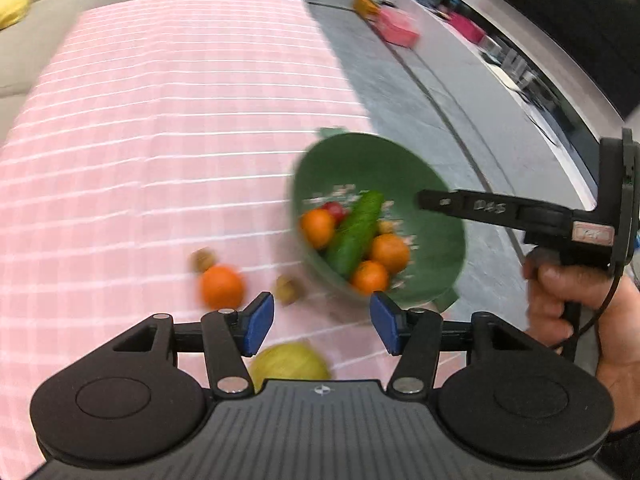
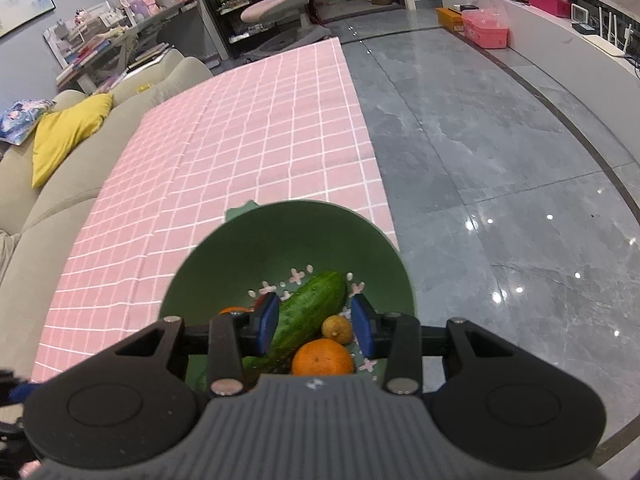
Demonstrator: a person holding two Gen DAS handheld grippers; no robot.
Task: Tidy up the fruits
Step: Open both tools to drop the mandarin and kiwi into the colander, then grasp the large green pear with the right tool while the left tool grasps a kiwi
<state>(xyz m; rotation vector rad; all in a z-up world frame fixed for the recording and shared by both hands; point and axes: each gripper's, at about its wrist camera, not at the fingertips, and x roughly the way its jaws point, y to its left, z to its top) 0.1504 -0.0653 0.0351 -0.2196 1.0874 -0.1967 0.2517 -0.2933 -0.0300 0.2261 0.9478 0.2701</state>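
A green bowl (image 1: 360, 160) (image 2: 280, 248) stands at the right edge of the pink checked table. In it lie a cucumber (image 2: 310, 314) (image 1: 356, 232), several oranges (image 2: 323, 358) (image 1: 390, 252), a small yellow-brown fruit (image 2: 337, 329) and something red (image 1: 335, 210). My right gripper (image 2: 316, 326) (image 1: 426, 199) hovers over the bowl, open, its pads not pressing on anything. My left gripper (image 1: 322, 326) is open and empty above the cloth beside the bowl. On the cloth near it lie an orange (image 1: 222, 286), two walnuts (image 1: 203, 260) (image 1: 289, 289) and a yellow-green fruit (image 1: 290, 362), partly hidden under the gripper.
The pink tablecloth (image 2: 240, 140) stretches far ahead. A beige sofa with a yellow cushion (image 2: 68, 132) runs along its left side. Grey tiled floor (image 2: 480, 160) lies to the right, with pink and orange boxes (image 2: 484, 28) by a low ledge. A hand (image 1: 560, 300) holds the right gripper.
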